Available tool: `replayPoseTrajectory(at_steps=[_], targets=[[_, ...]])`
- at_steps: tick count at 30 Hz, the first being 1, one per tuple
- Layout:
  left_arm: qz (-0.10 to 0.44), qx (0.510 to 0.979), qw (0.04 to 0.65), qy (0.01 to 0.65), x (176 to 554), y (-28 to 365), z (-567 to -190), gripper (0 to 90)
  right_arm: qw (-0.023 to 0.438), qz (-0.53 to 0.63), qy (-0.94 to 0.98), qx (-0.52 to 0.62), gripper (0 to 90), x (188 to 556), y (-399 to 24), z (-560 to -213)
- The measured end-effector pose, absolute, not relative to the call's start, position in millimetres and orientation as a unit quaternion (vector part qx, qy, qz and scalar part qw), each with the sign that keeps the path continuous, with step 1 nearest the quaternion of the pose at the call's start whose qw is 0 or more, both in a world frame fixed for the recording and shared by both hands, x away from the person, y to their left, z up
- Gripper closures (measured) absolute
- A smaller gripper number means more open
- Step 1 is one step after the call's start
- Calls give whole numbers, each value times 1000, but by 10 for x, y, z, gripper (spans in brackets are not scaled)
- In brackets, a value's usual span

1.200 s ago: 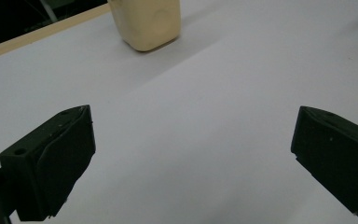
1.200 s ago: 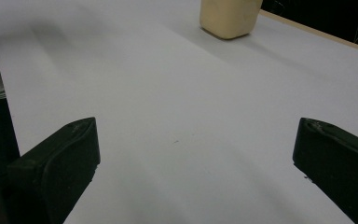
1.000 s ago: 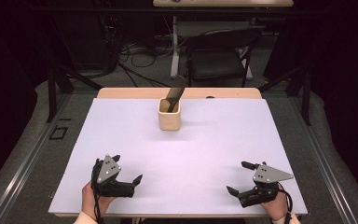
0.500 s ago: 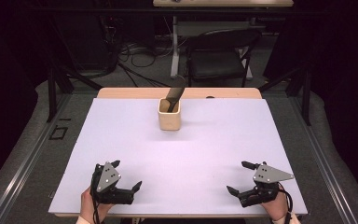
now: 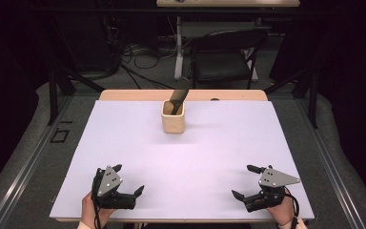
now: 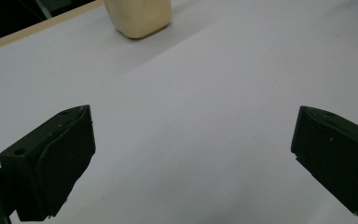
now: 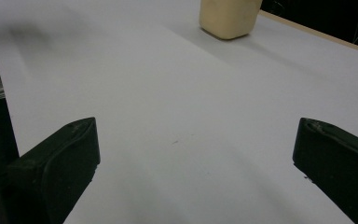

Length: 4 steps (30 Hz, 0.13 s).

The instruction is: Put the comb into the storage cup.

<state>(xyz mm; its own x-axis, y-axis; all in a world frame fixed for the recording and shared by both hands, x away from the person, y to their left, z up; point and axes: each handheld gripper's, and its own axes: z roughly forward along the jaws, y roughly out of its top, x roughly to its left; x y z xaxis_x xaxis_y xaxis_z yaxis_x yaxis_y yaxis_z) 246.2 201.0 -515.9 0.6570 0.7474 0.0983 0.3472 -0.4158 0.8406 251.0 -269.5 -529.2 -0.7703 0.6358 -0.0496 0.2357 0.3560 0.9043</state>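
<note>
Both hand-held grippers, left and right, gape empty over the white table amid a dark room.

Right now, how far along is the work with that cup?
Barely begun. The cup stands at the table's far side with a dark tool leaning in it, untouched. Both the left gripper and right gripper rest open at the near edge, holding nothing. Reaching and grasping remain.
</note>
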Motion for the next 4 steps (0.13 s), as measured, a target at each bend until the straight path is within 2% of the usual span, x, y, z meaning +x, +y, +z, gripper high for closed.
replayPoseTrajectory(at_steps=[4], targets=[[237,808,420,340,2470,2004,-5160,0,202,500,798,271,0,2510,-2703,-5286]])
